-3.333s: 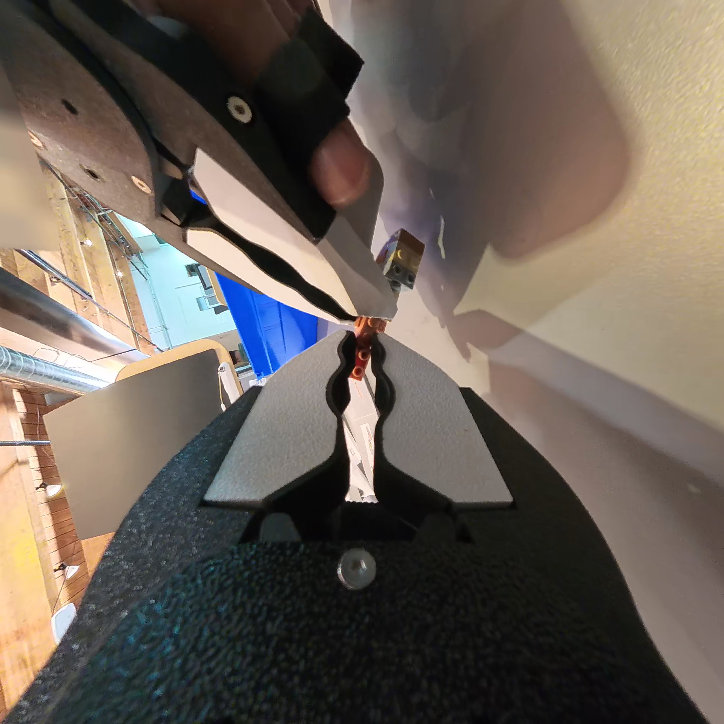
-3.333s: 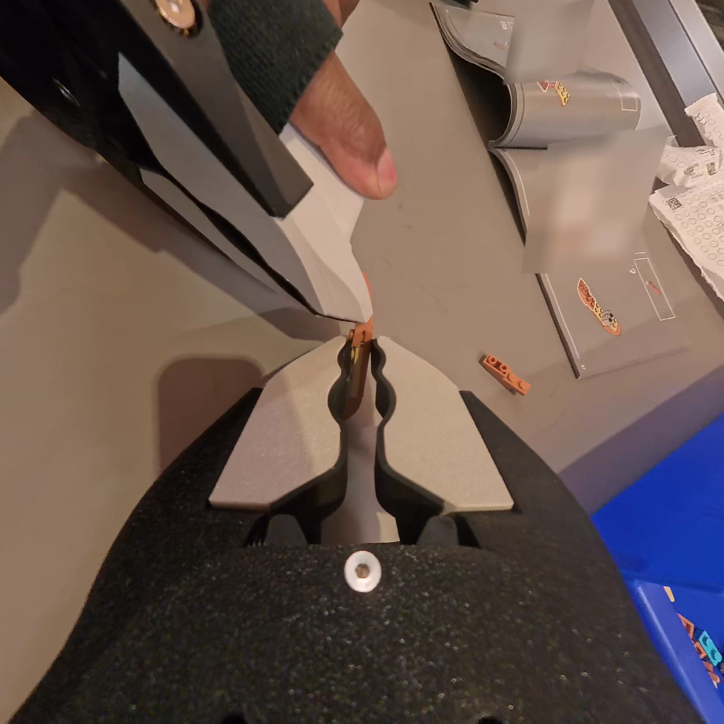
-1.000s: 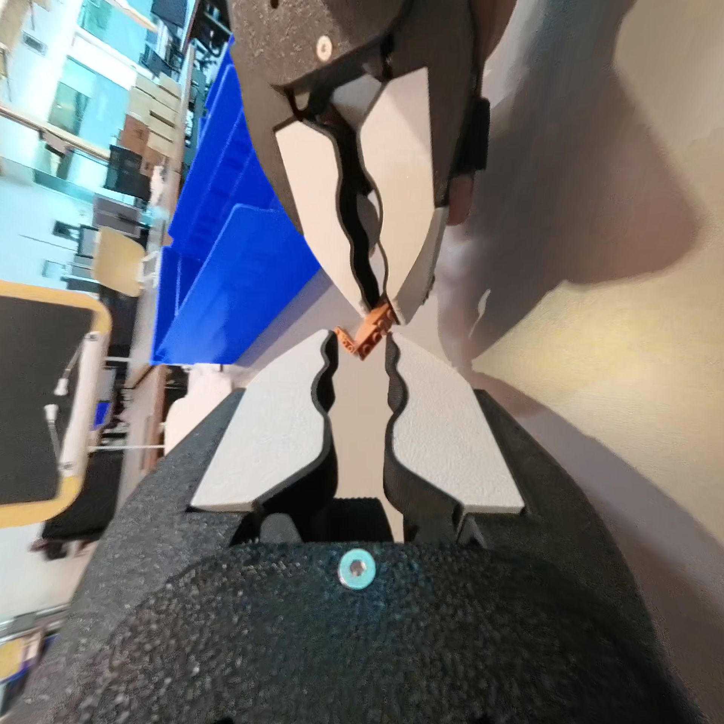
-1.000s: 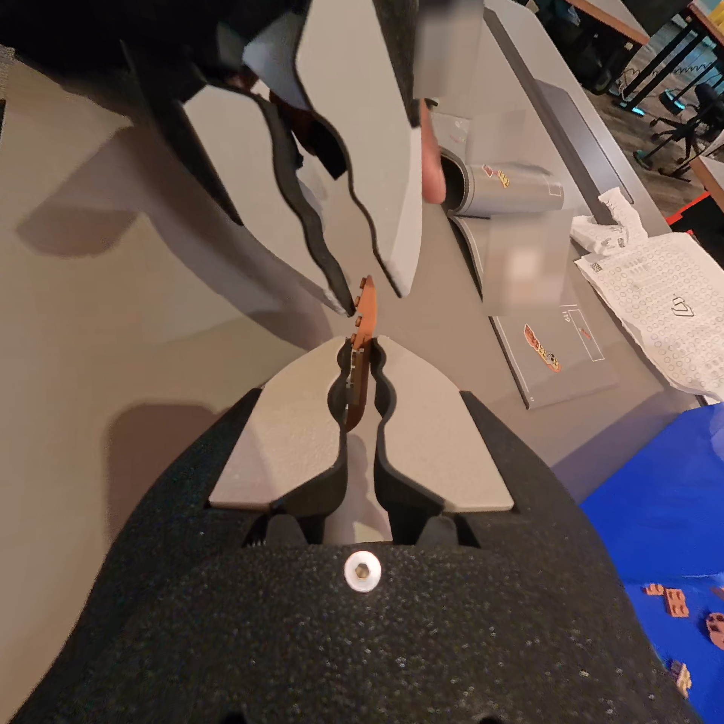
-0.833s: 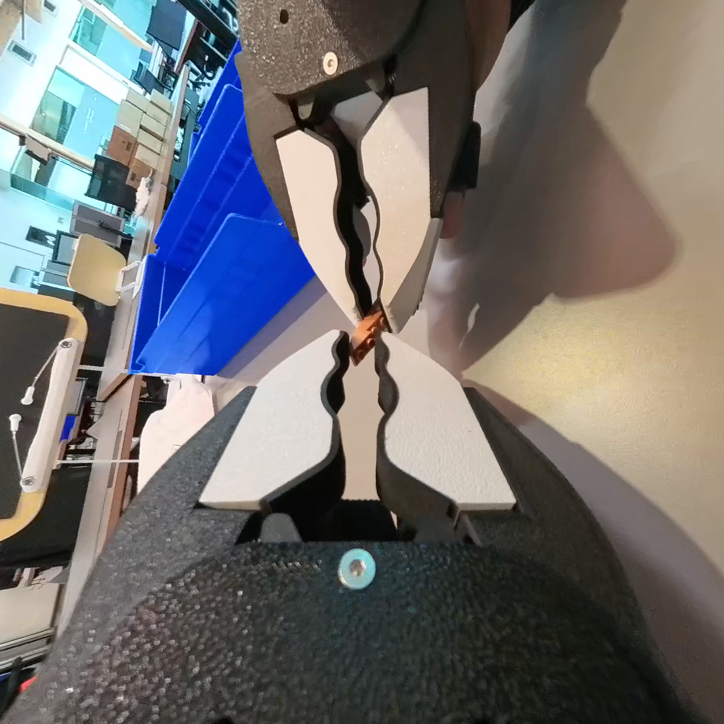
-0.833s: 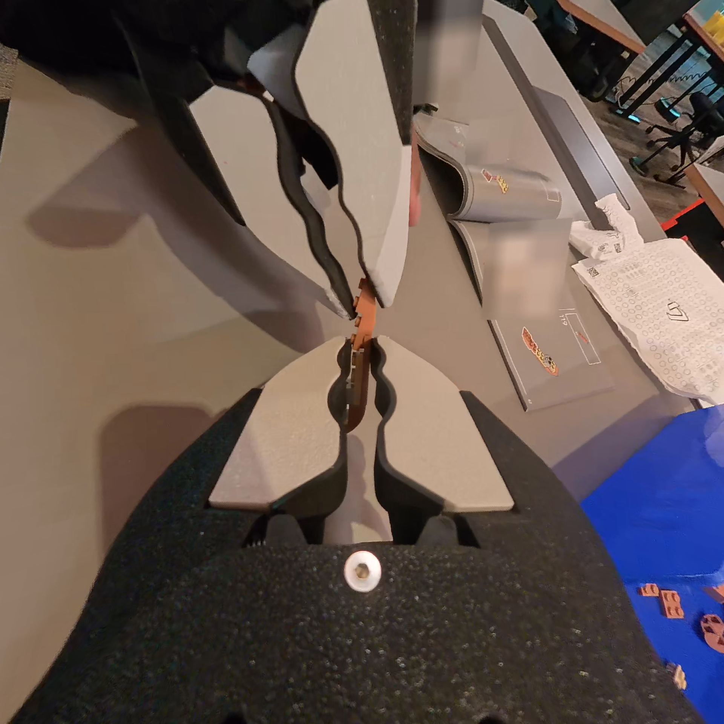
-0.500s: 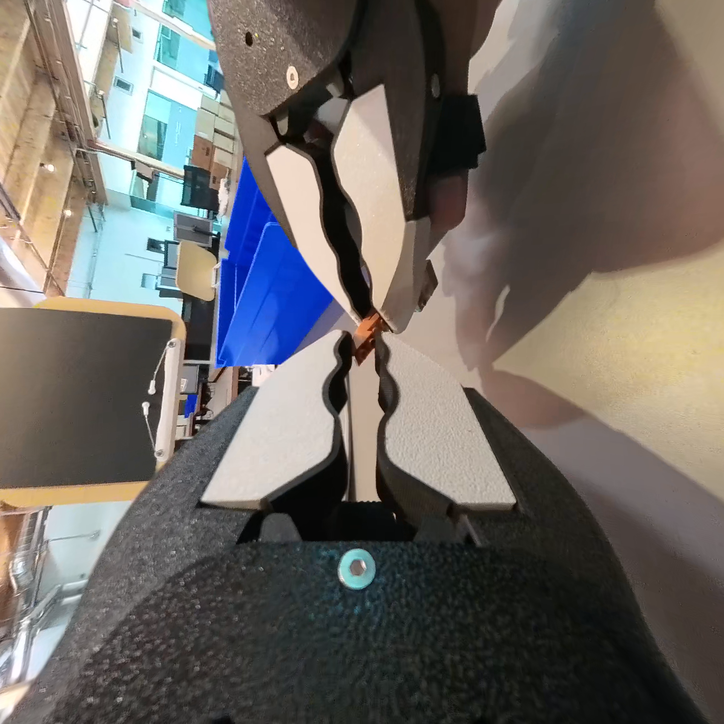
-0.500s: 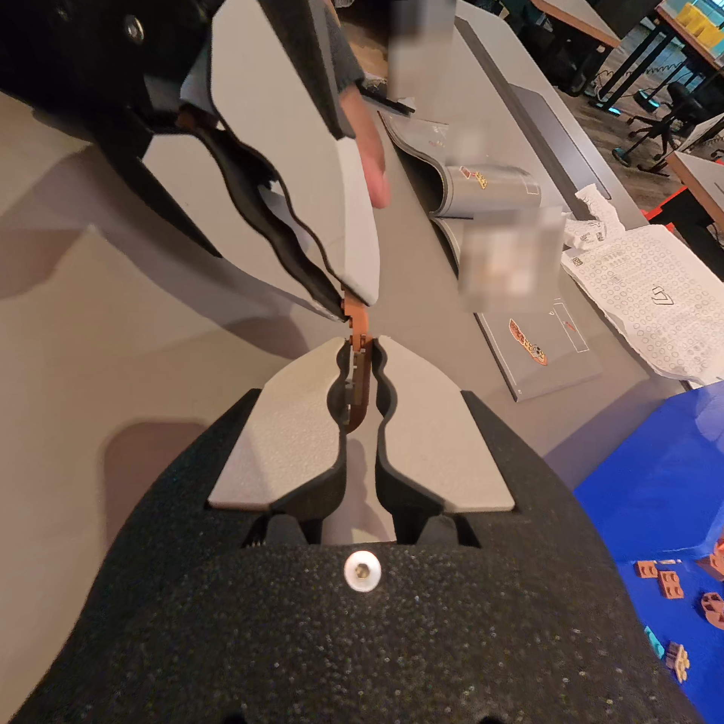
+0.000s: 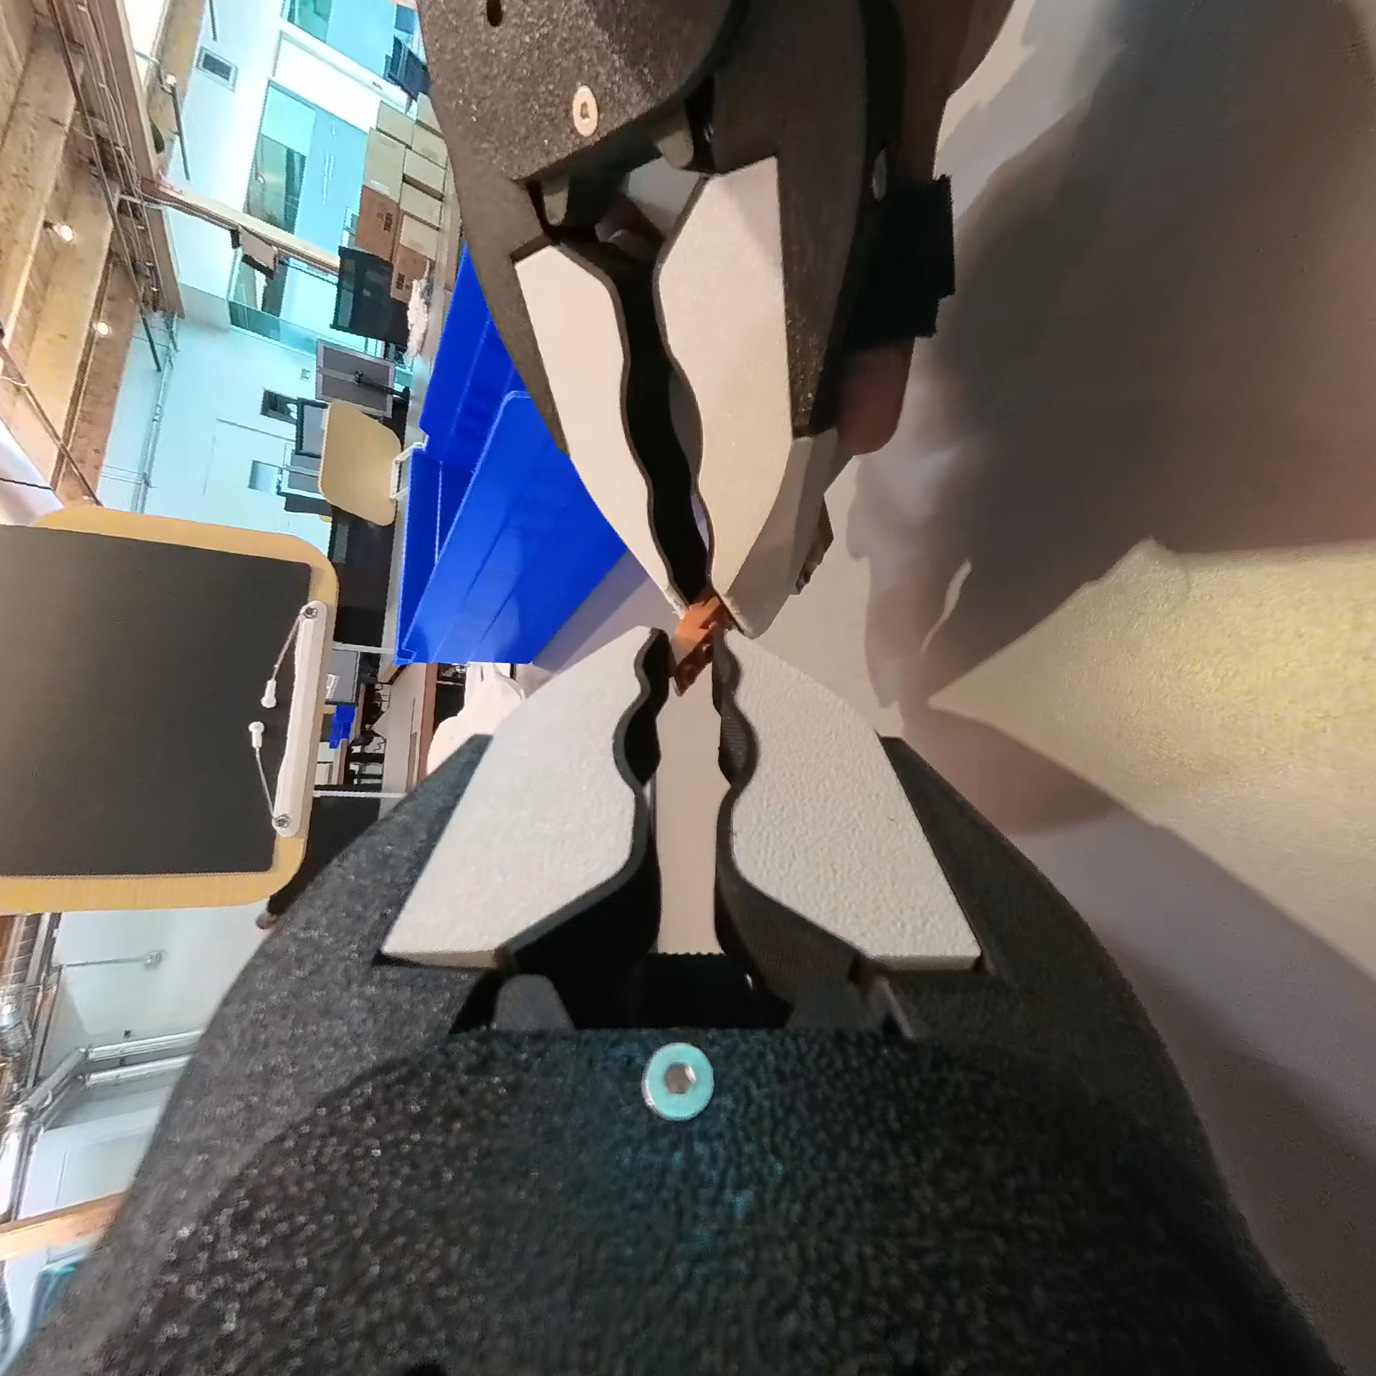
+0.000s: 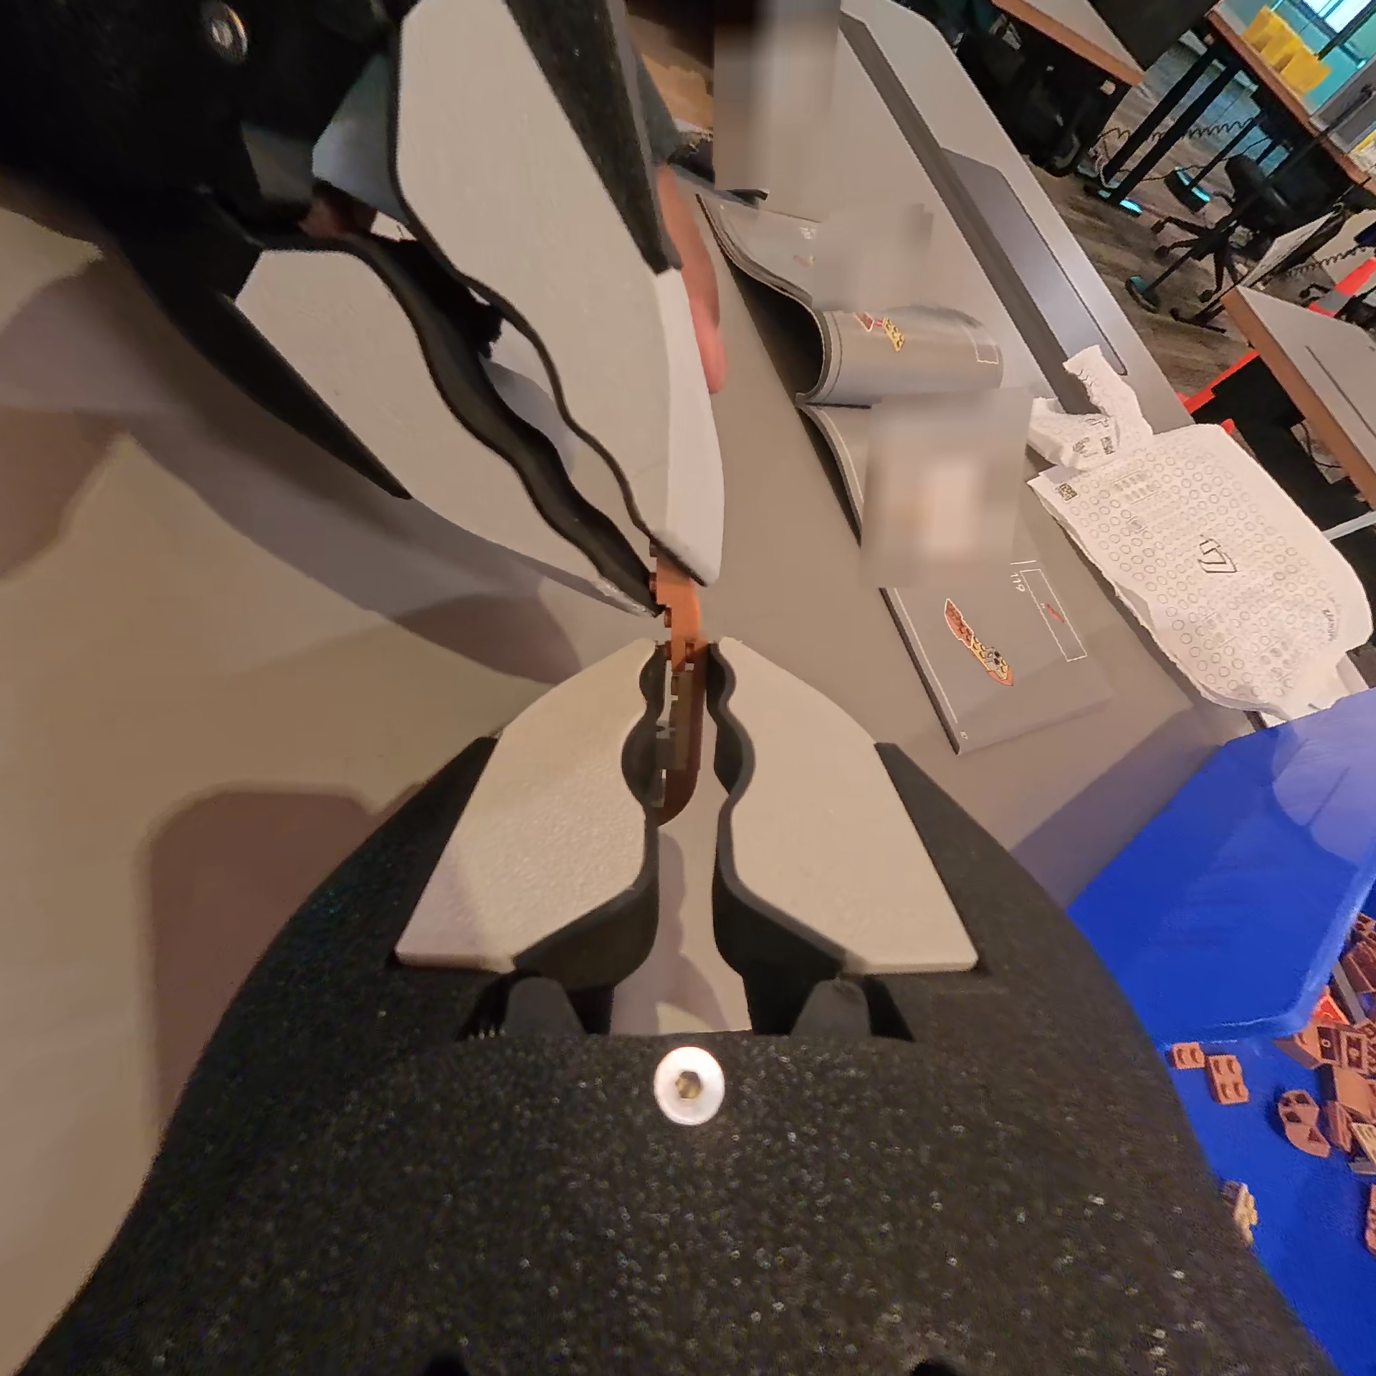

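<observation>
A narrow orange-brown brick piece (image 10: pixel 681 618) is held in the air between both grippers, above the grey table (image 10: pixel 186 633). My right gripper (image 10: pixel 681 648) is shut on its near end, and the piece runs back between the pads (image 10: pixel 681 744). My left gripper (image 10: pixel 670 581) comes in from the upper left and its tips are shut on the far end. In the left wrist view the same piece (image 9: pixel 692 651) sits at my left gripper's tips (image 9: pixel 685 640). There the right gripper (image 9: pixel 707 596) meets it tip to tip from above. A person's finger (image 9: pixel 871 402) rests on the right gripper.
A blue bin (image 10: pixel 1228 893) with several loose brown bricks (image 10: pixel 1325 1080) stands at the right. An open instruction booklet (image 10: pixel 990 618) and a white paper bag (image 10: pixel 1191 551) lie on the table behind. Blue bins (image 9: pixel 506 536) stand at the table's far edge. My left and right fingertips are right by each other.
A second ago my left gripper's jaws stood open around the piece's far end; they have come together on it once more. My right gripper has kept its hold throughout.
</observation>
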Demonstrator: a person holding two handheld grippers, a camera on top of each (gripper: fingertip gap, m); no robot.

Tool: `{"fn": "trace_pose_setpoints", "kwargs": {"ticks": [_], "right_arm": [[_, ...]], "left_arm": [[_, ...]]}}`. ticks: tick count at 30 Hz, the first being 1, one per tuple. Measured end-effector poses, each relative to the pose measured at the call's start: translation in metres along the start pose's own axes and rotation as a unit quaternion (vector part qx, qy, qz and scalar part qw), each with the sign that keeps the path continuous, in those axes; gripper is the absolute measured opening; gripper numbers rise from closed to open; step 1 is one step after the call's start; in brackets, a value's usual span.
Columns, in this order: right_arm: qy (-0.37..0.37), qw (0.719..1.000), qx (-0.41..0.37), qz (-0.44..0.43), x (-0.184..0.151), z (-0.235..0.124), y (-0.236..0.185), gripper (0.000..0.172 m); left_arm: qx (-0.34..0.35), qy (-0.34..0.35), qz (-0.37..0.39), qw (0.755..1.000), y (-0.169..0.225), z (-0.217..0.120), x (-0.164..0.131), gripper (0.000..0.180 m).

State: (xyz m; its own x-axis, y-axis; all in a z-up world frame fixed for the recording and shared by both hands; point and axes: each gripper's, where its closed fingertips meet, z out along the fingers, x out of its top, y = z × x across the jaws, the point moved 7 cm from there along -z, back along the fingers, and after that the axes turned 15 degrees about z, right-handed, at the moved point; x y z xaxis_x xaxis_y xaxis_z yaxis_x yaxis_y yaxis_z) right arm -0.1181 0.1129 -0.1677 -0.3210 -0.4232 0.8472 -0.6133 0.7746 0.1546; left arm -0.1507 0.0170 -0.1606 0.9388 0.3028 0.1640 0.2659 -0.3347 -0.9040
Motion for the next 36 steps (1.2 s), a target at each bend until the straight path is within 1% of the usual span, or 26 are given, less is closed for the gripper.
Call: {"fn": "trace_pose_setpoints", "kwargs": {"ticks": [5,13,17,19,27,29,33,35,36], "right_arm": [[-0.007,1.0,-0.01,-0.018,-0.0001,-0.0004,-0.0017,0.009],[-0.007,1.0,-0.006,-0.011,0.001,-0.0016,-0.0022,0.008],[0.0,1.0,-0.008,-0.006,0.0024,-0.0025,-0.001,0.008],[-0.003,1.0,-0.008,-0.007,0.0019,-0.0024,-0.0011,0.008],[-0.008,1.0,-0.007,-0.01,0.0003,-0.0009,-0.0007,0.008],[-0.006,1.0,-0.003,-0.01,0.0004,-0.0009,-0.0008,0.008],[-0.012,1.0,0.007,-0.012,-0.0001,-0.0004,-0.0018,0.008],[-0.012,1.0,0.01,-0.015,-0.0001,-0.0002,-0.0026,0.008],[-0.013,1.0,0.012,-0.018,-0.0003,-0.0002,-0.0029,0.008]], "left_arm": [[-0.011,0.004,-0.02,1.0,-0.0002,0.0007,-0.0008,0.011],[-0.025,0.005,-0.045,0.999,-0.0024,-0.0001,-0.0015,0.011],[0.0,-0.014,-0.005,1.0,-0.0023,-0.0012,0.0019,0.011],[0.001,-0.021,0.005,1.0,-0.0014,-0.001,0.0031,0.011],[-0.011,-0.016,0.004,1.0,0.0002,0.0008,0.0018,0.011],[-0.015,-0.008,-0.006,1.0,-0.0001,0.0005,0.0012,0.012],[-0.031,0.007,-0.035,0.999,-0.002,-0.0013,-0.0022,0.018],[-0.05,0.019,-0.043,0.998,0.0001,-0.0015,-0.0025,0.011],[-0.052,0.021,-0.045,0.997,0.0006,-0.0016,-0.0025,0.011]]}}
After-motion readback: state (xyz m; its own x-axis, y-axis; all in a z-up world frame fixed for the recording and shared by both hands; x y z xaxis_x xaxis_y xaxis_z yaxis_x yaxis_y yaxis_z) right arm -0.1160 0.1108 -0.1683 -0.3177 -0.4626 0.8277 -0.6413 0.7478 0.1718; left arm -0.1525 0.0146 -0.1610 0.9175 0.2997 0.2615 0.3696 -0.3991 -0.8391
